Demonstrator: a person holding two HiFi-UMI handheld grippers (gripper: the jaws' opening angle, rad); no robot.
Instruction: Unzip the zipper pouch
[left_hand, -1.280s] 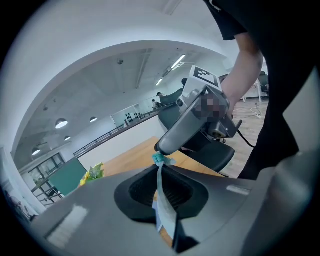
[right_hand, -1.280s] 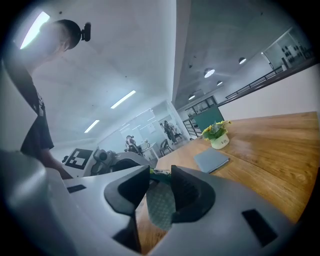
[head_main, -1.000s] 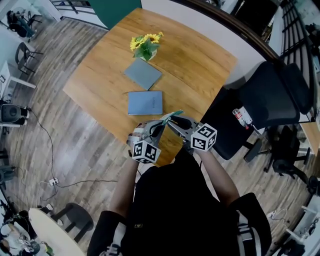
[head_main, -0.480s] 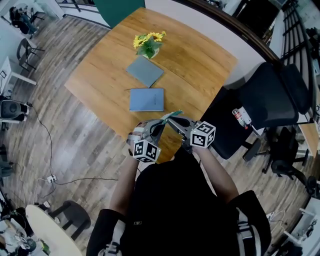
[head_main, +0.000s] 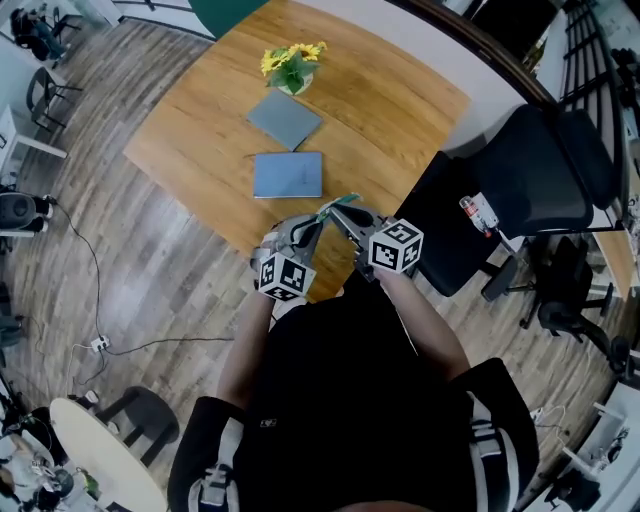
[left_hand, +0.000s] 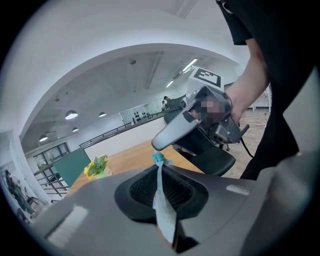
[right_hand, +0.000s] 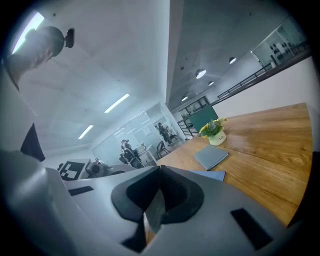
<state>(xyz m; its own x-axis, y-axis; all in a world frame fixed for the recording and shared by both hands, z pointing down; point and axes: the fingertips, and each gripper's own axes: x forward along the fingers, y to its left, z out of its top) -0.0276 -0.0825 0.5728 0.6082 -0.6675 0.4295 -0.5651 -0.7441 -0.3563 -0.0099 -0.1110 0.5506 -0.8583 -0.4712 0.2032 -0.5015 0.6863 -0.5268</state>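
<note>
I hold the zipper pouch (head_main: 336, 206), a thin pale piece with a teal end (left_hand: 158, 159), in the air over the table's near edge. My left gripper (head_main: 314, 228) is shut on it, and the pale fabric (left_hand: 163, 202) stands edge-on between the jaws. My right gripper (head_main: 343, 214) meets it from the right, its finger (left_hand: 175, 135) just above the teal end. Its jaws have just been closing and now pinch a thin grey strip (right_hand: 153, 216) of the pouch. The rest of the pouch is hidden by the grippers.
On the wooden table (head_main: 400, 120) lie a blue notebook (head_main: 289, 175) and a grey notebook (head_main: 285, 120), with a pot of sunflowers (head_main: 290, 68) beyond them. A black office chair (head_main: 530, 190) stands to the right, with a small bottle (head_main: 478, 212) on it.
Both grippers stay together at the table's near edge with the pouch between them. Only the head view has shifted a little.
</note>
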